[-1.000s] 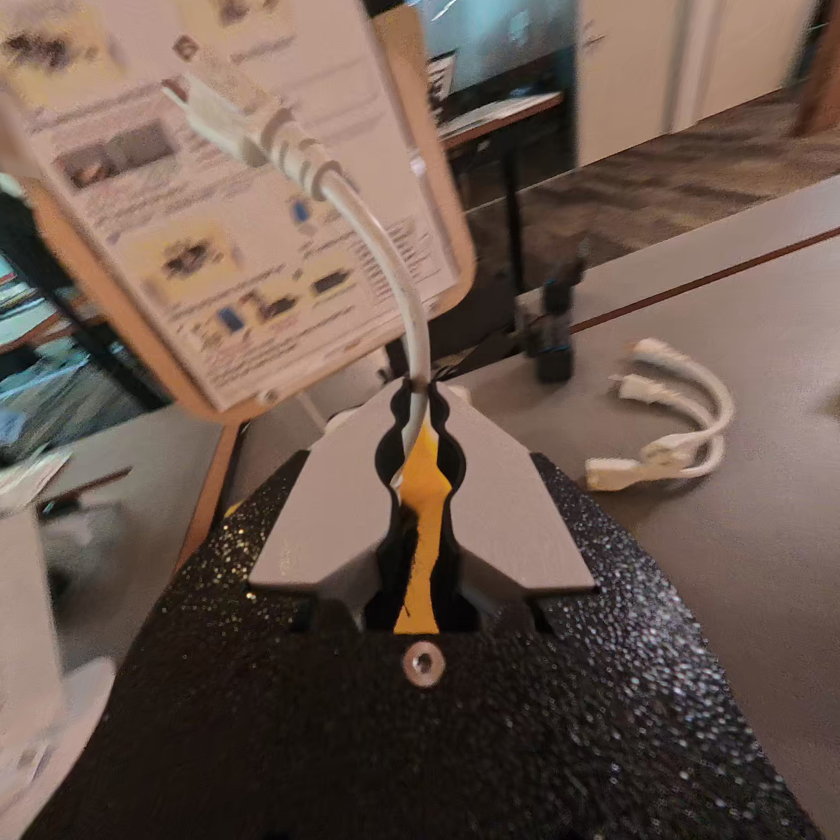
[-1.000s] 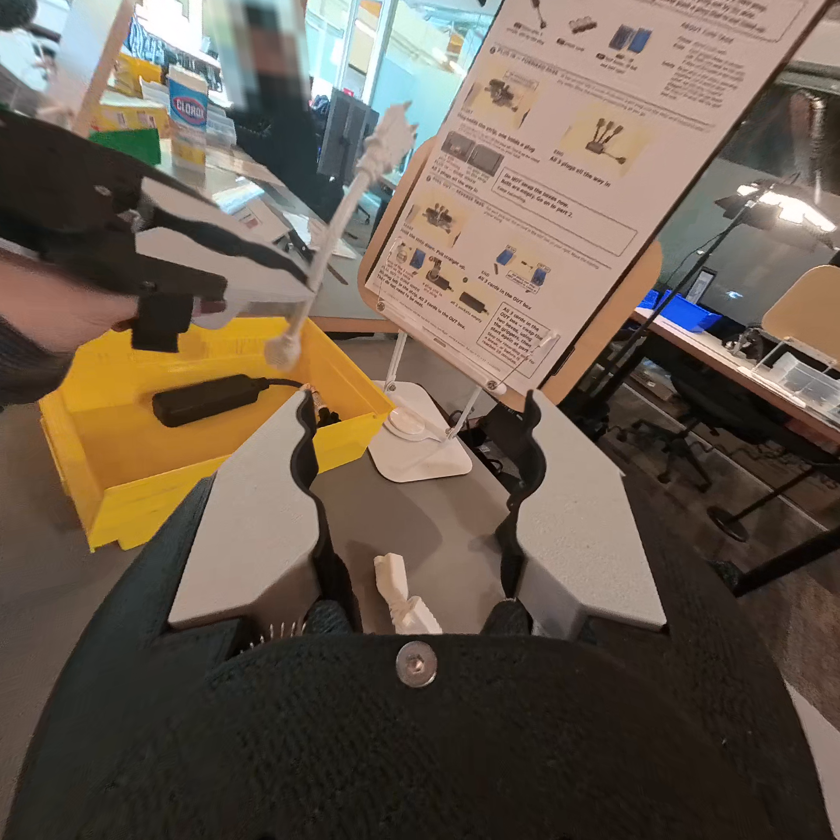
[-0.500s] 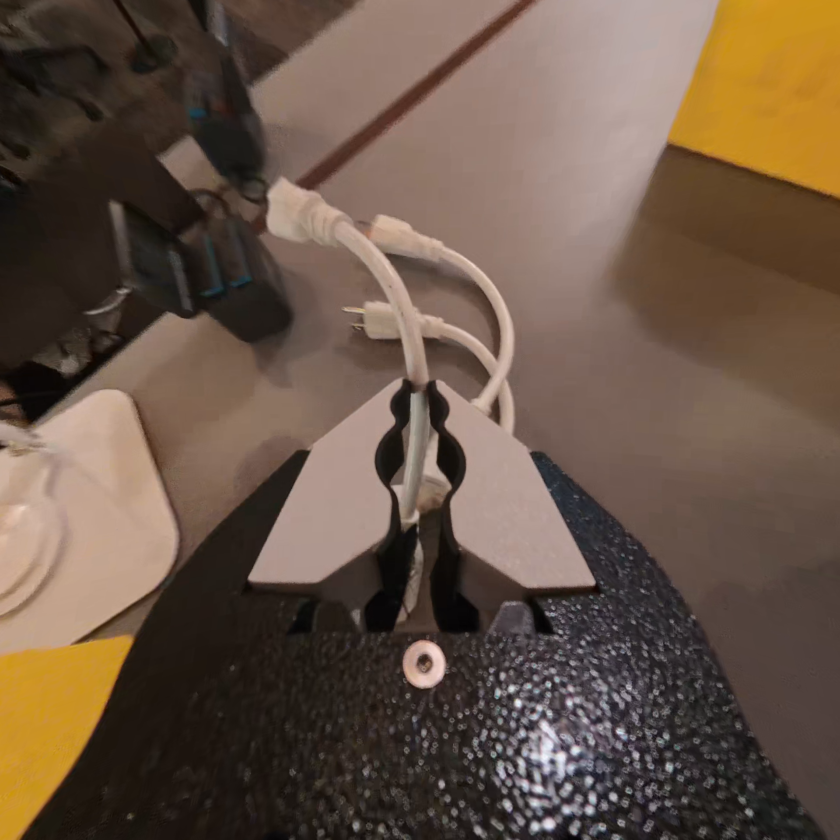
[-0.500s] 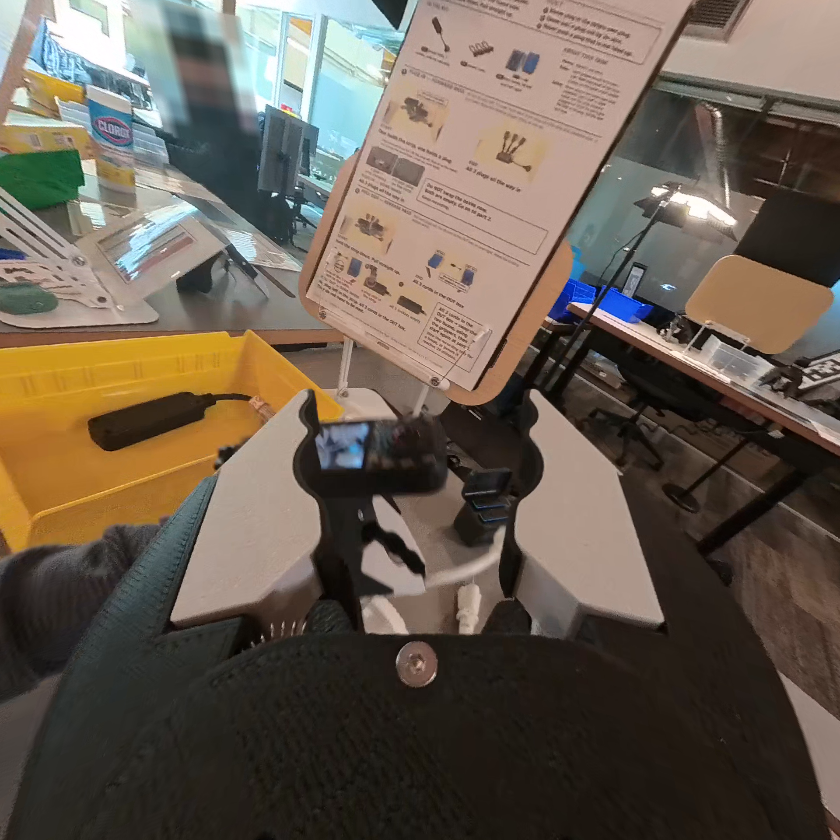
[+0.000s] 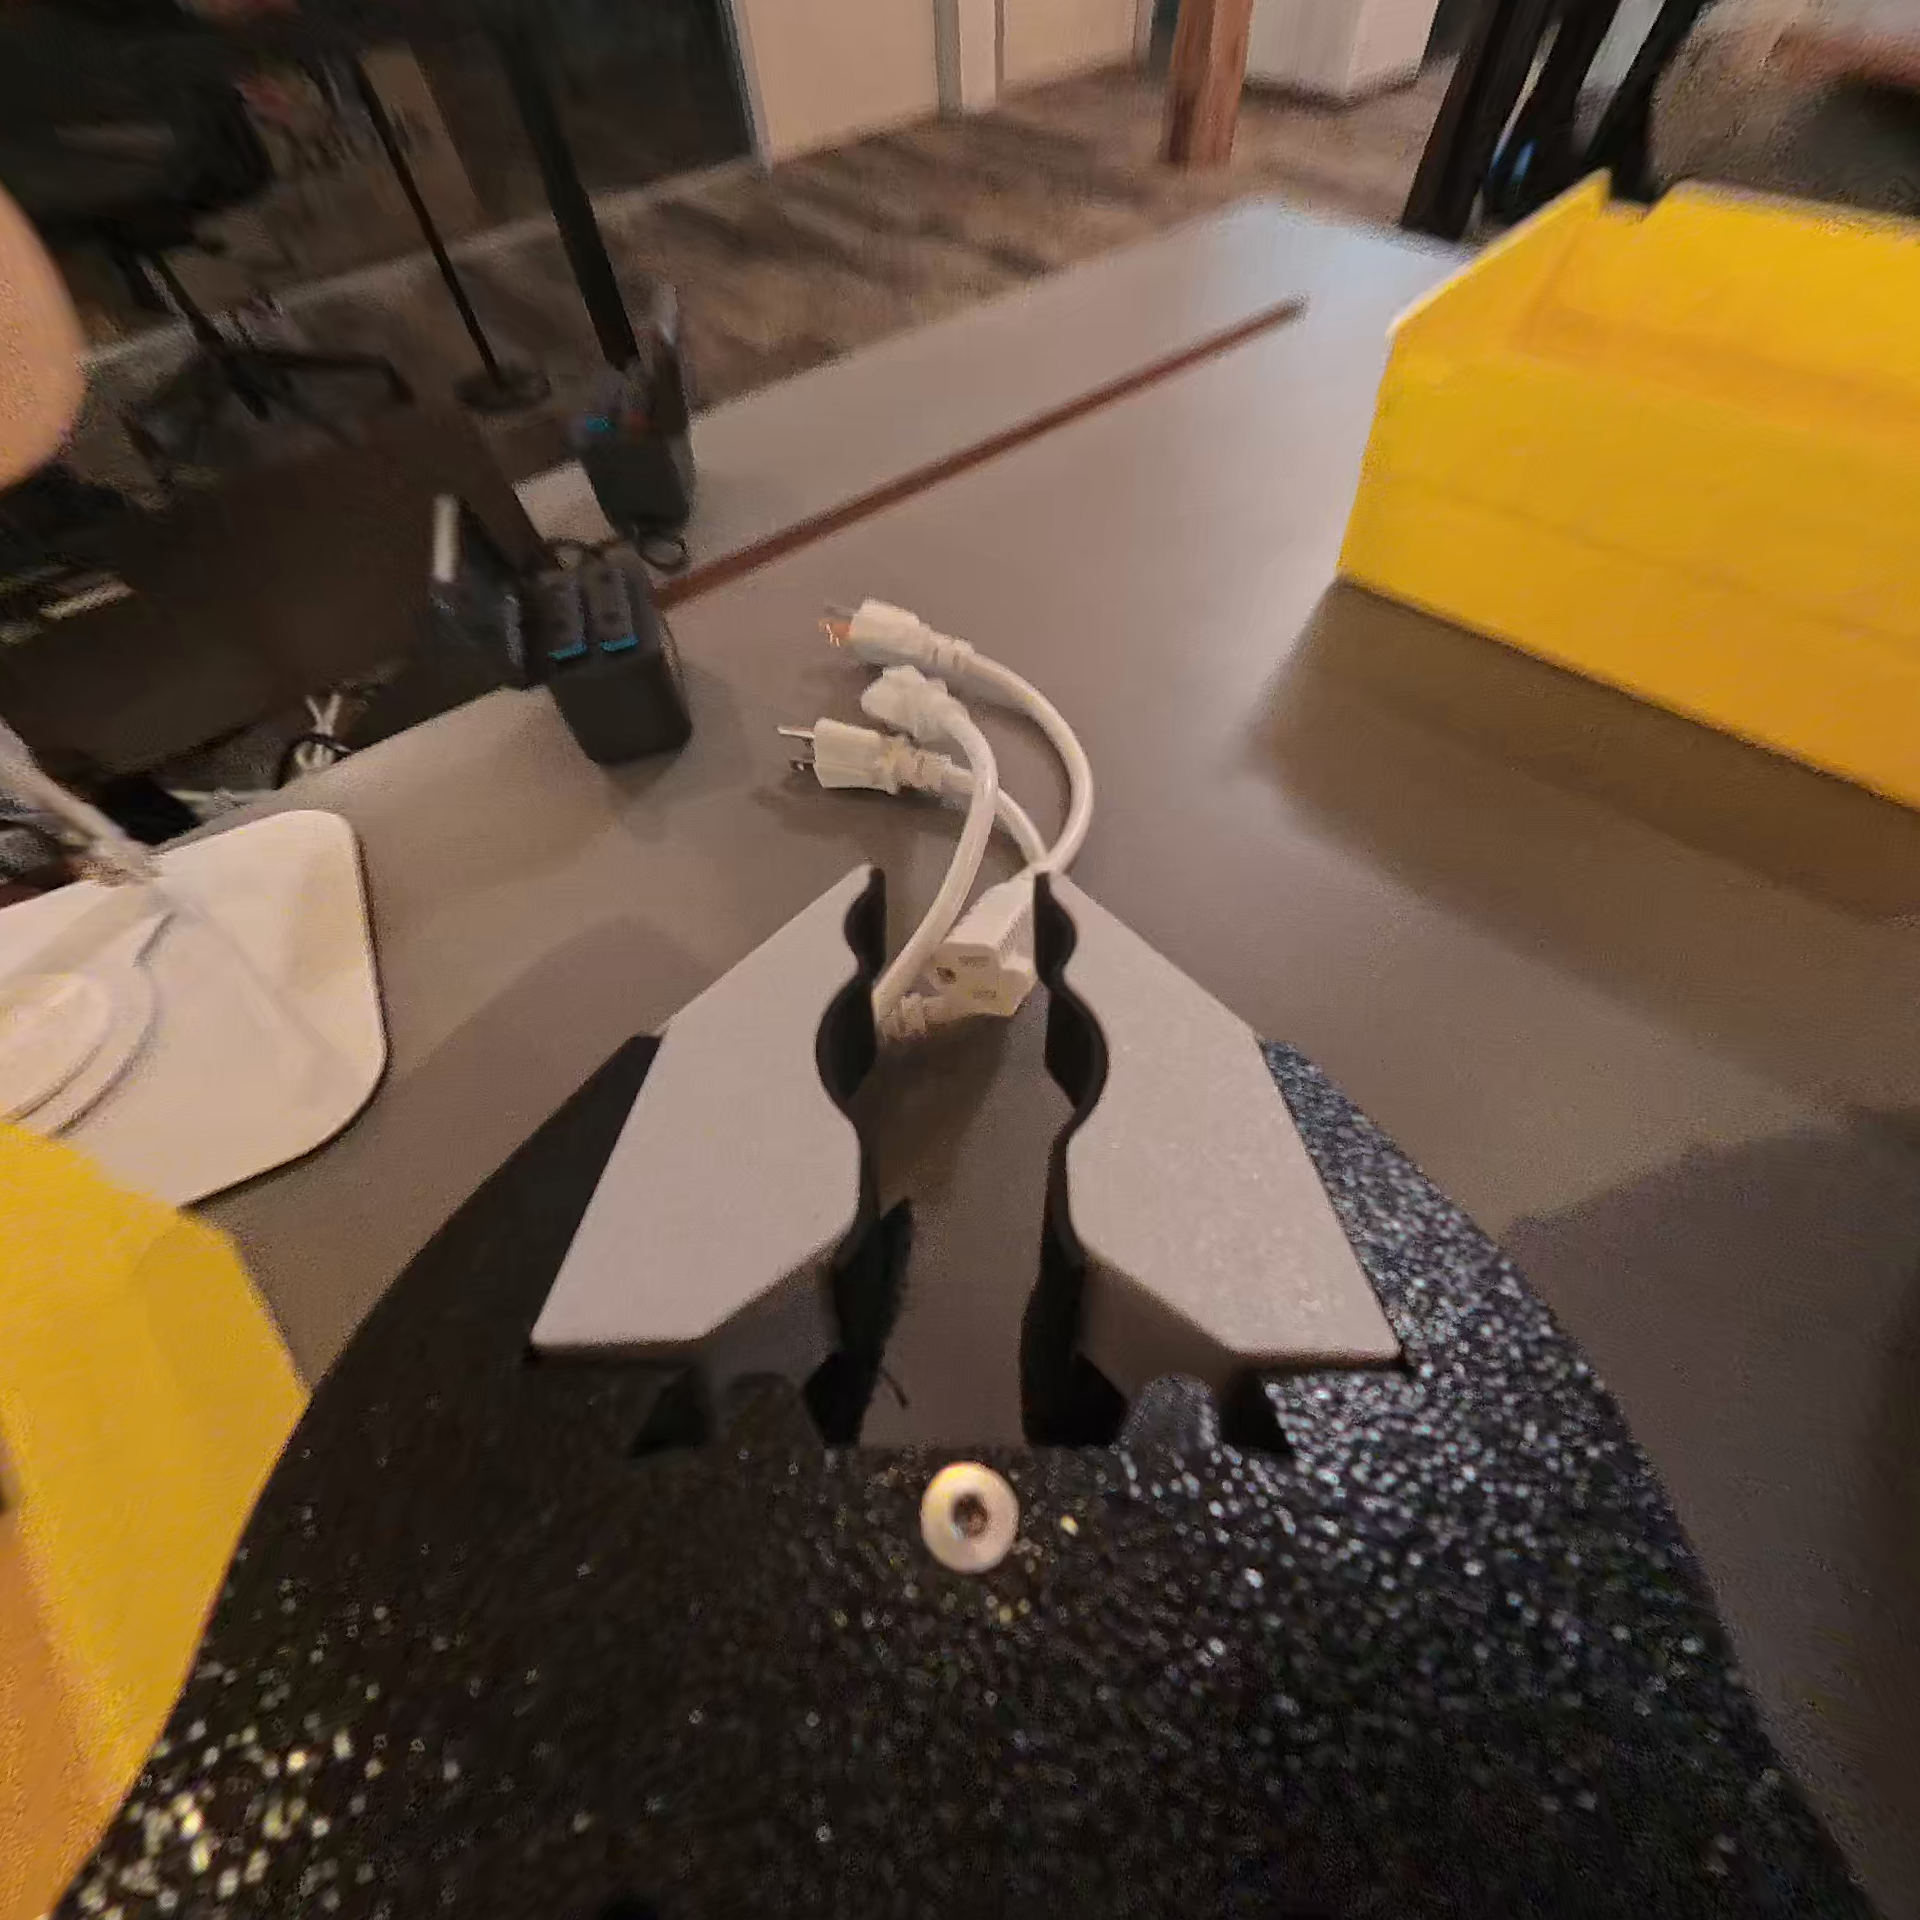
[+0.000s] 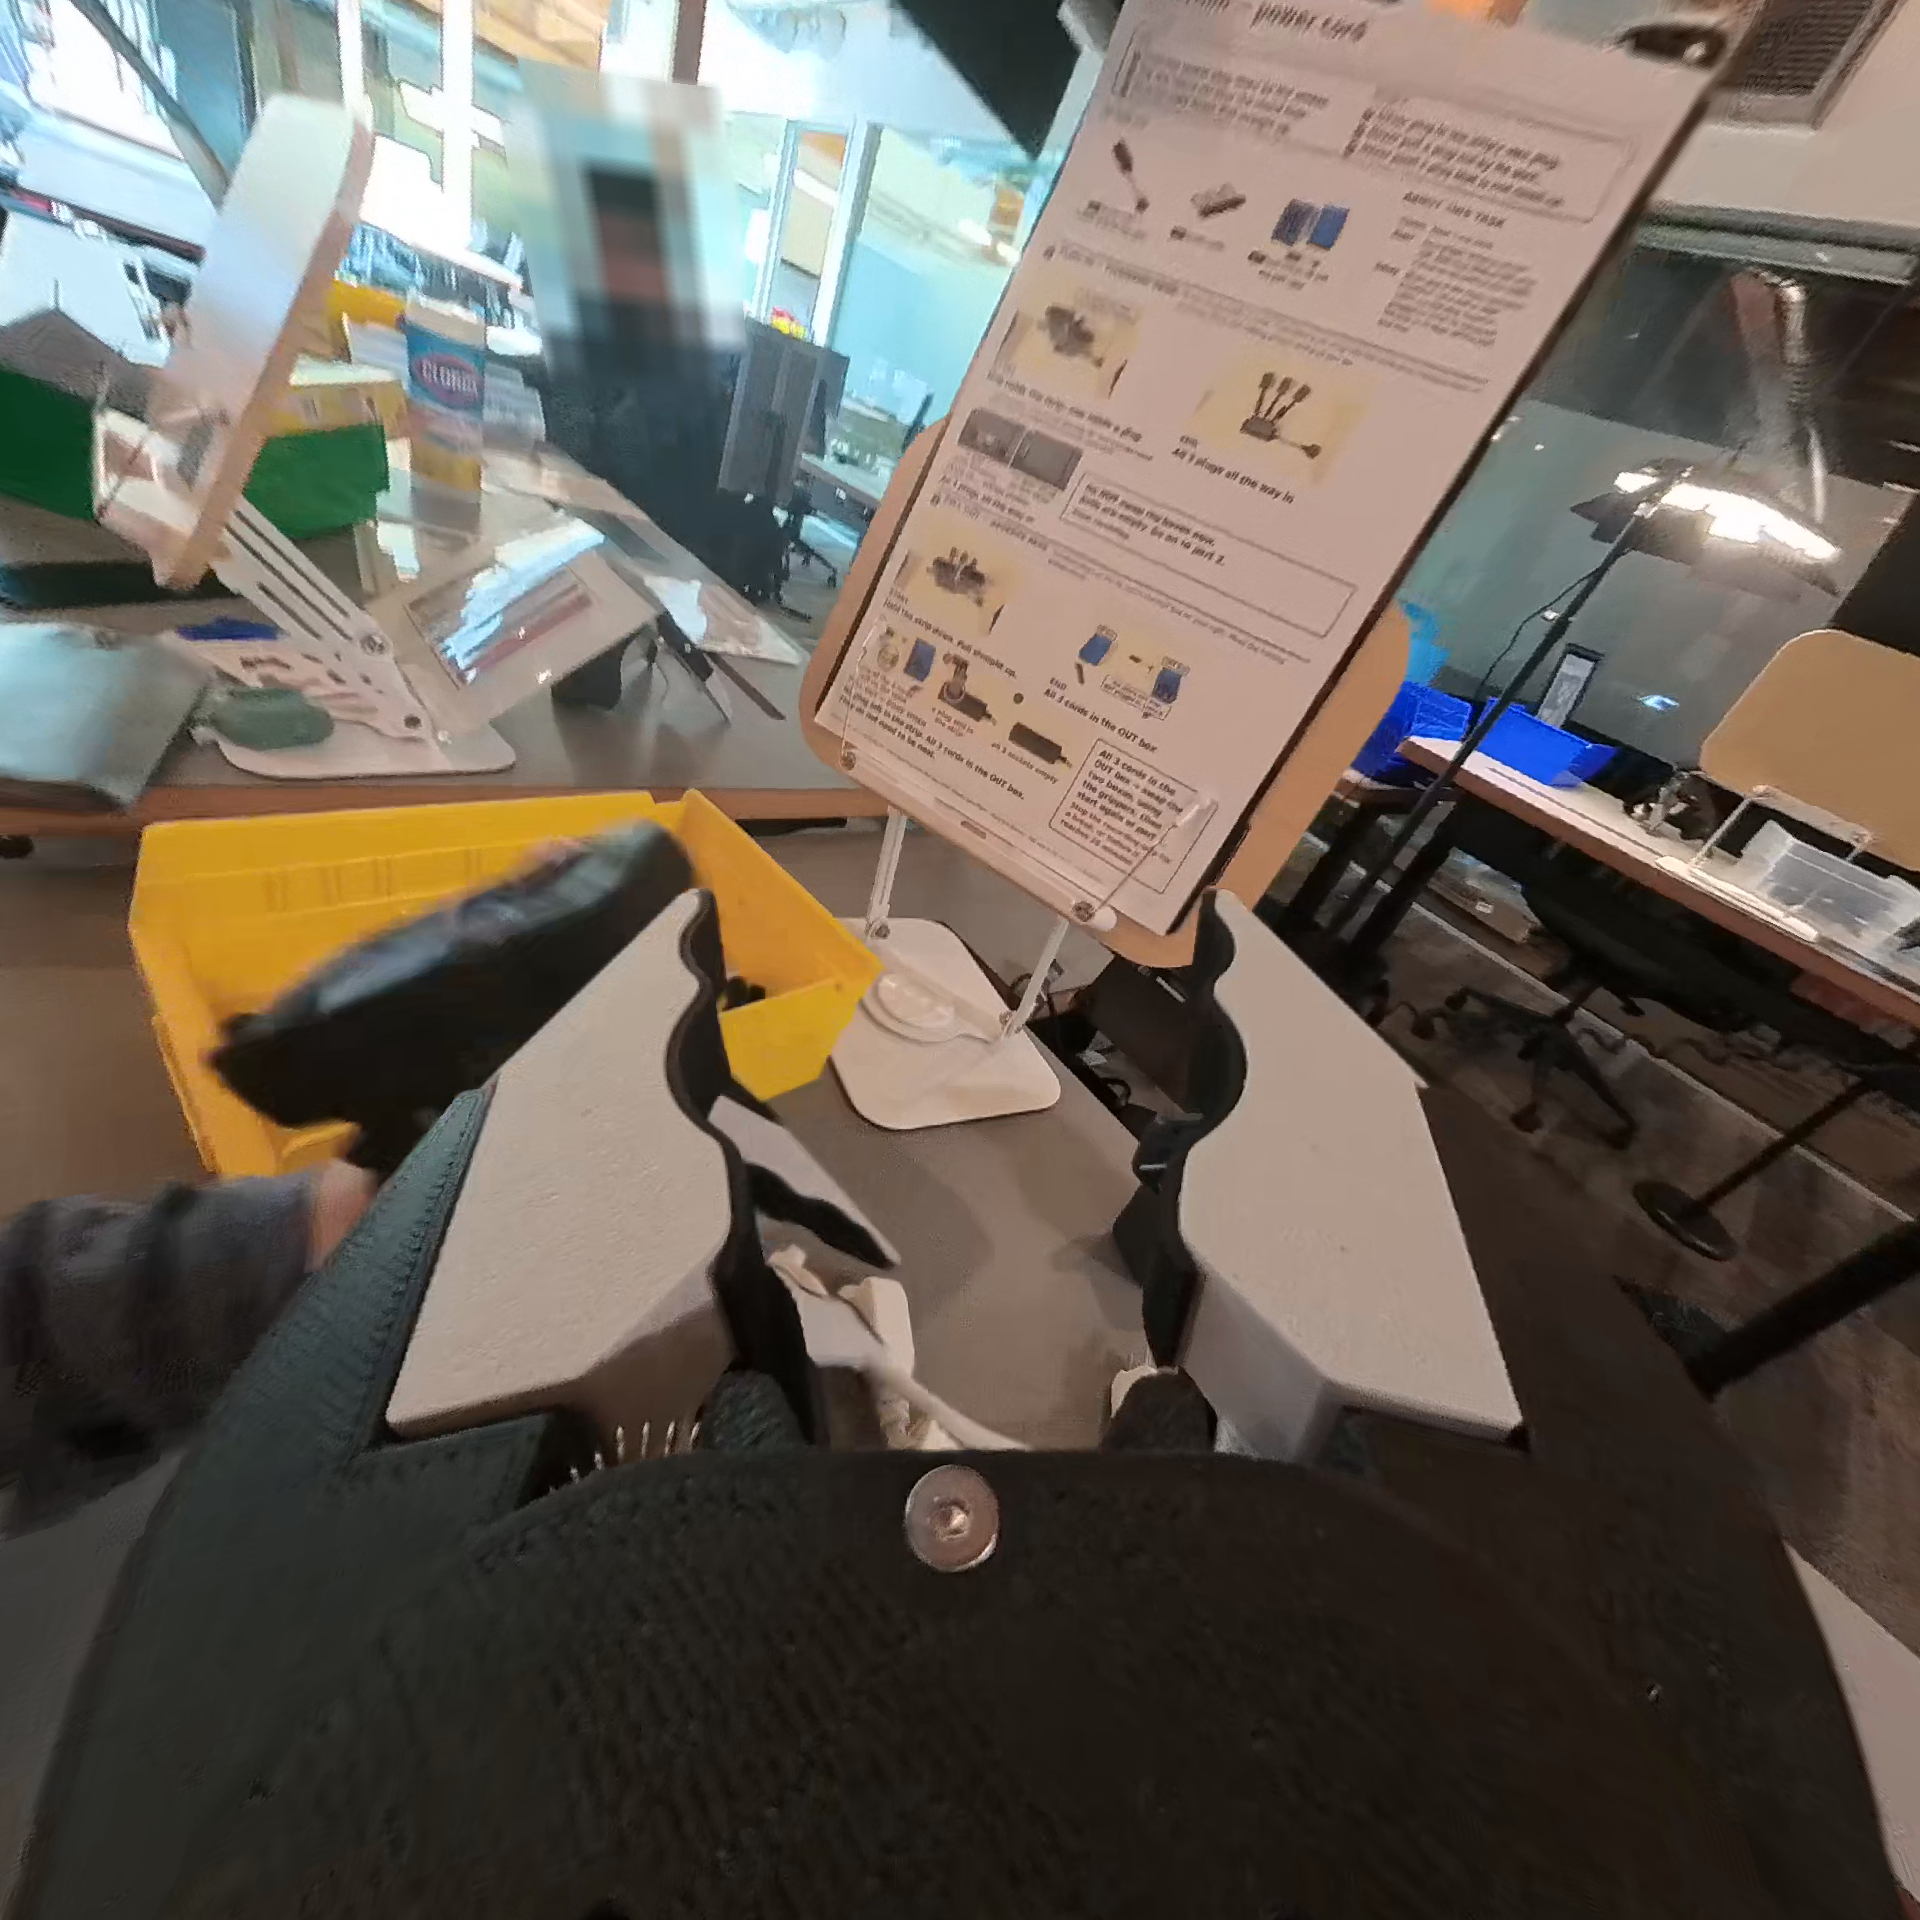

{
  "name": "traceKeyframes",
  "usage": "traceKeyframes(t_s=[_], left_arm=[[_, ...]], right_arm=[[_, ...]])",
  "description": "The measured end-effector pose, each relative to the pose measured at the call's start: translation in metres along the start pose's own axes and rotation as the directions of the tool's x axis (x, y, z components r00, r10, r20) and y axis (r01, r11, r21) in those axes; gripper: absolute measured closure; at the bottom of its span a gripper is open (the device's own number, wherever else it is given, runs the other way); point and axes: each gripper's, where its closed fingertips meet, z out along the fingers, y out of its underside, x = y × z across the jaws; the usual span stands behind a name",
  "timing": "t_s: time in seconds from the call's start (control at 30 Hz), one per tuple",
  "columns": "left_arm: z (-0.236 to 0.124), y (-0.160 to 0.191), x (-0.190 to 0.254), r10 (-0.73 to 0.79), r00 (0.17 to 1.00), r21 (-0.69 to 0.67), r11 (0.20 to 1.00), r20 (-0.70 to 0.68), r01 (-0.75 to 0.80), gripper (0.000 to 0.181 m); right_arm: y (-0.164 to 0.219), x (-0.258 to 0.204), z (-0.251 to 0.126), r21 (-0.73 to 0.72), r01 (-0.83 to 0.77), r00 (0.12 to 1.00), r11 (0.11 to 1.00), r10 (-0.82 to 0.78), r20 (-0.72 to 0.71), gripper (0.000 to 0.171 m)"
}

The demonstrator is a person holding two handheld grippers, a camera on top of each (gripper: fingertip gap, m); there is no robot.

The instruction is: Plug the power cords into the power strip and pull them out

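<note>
Lying loose on the grey desk (image 5: pixel 1299 831), the three short white cords (image 5: pixel 977 769) sit in a little bunch just past the tips of the left hand-held gripper (image 5: pixel 956 894), whose two fingers are spread apart and hold nothing. One cord's socket end (image 5: pixel 982 961) lies right between the fingers, and the plug ends point away to the far left. This looks like the step of laying cords out on the desk, so no cord is plugged in now. The next move likely calls for closing on one cord near its plug and carrying it to the power strip (image 6: pixel 748 987), which seems to be the dark thing in the yellow bin (image 6: pixel 800 966) ahead and to the left of the right hand-held gripper (image 6: pixel 951 987); it is mostly hidden. The right hand-held gripper is also spread apart and empty, with the cords (image 6: pixel 862 1330) low between its fingers. A second yellow bin (image 5: pixel 1652 488) stands far to the right of the left one. A small black box with blue parts (image 5: pixel 608 675) sits just left of the plugs and could get bumped. The sign stand's white foot (image 5: pixel 208 997) rests near on the left.
</note>
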Motion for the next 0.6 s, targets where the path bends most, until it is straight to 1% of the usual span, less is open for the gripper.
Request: traceKeyframes(t_s=[0.07, 0.13, 0.17, 0.2, 0.23, 0.3, 0.33, 0.4, 0.47, 0.53, 0.6], left_arm=[[-0.045, -0.012, -0.005, -0.031, 0.999, 0.099, 0.995, 0.024, 0.028, 0.159], [-0.088, -0.014, -0.033, -0.062, 0.989, 0.146, 0.988, 0.136, 0.042, 0.160], [-0.108, -0.008, -0.058, -0.078, 0.970, 0.135, 0.990, 0.230, 0.047, 0.160], [-0.126, 0.005, -0.088, -0.095, 0.935, 0.097, 0.993, 0.341, 0.066, 0.158], [-0.141, 0.021, -0.118, -0.113, 0.897, 0.042, 0.994, 0.428, 0.105, 0.151], [-0.155, 0.055, -0.165, -0.149, 0.847, -0.043, 0.979, 0.510, 0.199, 0.139], [-0.155, 0.071, -0.182, -0.133, 0.844, -0.098, 0.972, 0.520, 0.214, 0.137], [-0.143, 0.102, -0.206, -0.037, 0.857, -0.256, 0.947, 0.515, 0.194, 0.133], [-0.122, 0.123, -0.216, 0.007, 0.888, -0.362, 0.915, 0.460, 0.180, 0.128], [-0.100, 0.131, -0.227, 0.020, 0.908, -0.400, 0.902, 0.420, 0.165, 0.127], [-0.081, 0.132, -0.235, 0.036, 0.929, -0.408, 0.904, 0.367, 0.126, 0.128]], right_arm=[[-0.003, 0.008, -0.005, 0.015, -0.020, 1.000, 1.000, 0.021, -0.019, 0.082], [0.001, 0.012, -0.002, 0.005, -0.027, 0.999, 1.000, 0.027, -0.032, 0.082], [0.005, 0.012, 0.002, -0.010, -0.027, 0.999, 1.000, 0.026, -0.033, 0.082], [0.010, 0.010, 0.007, -0.033, -0.022, 0.999, 0.999, 0.021, -0.029, 0.082], [0.015, 0.007, 0.013, -0.054, -0.015, 1.000, 0.998, 0.013, -0.024, 0.082], [0.022, 0.000, 0.023, -0.079, 0.007, 1.000, 0.997, -0.008, -0.014, 0.082], [0.024, -0.005, 0.027, -0.088, 0.016, 1.000, 0.996, -0.016, -0.005, 0.082], [0.028, -0.013, 0.034, -0.102, 0.032, 0.999, 0.994, -0.031, 0.010, 0.082], [0.033, -0.018, 0.040, -0.117, 0.049, 0.999, 0.992, -0.048, 0.015, 0.082], [0.038, -0.020, 0.044, -0.136, 0.058, 0.998, 0.989, -0.056, 0.018, 0.082], [0.043, -0.022, 0.048, -0.153, 0.064, 0.998, 0.986, -0.061, 0.021, 0.082]])
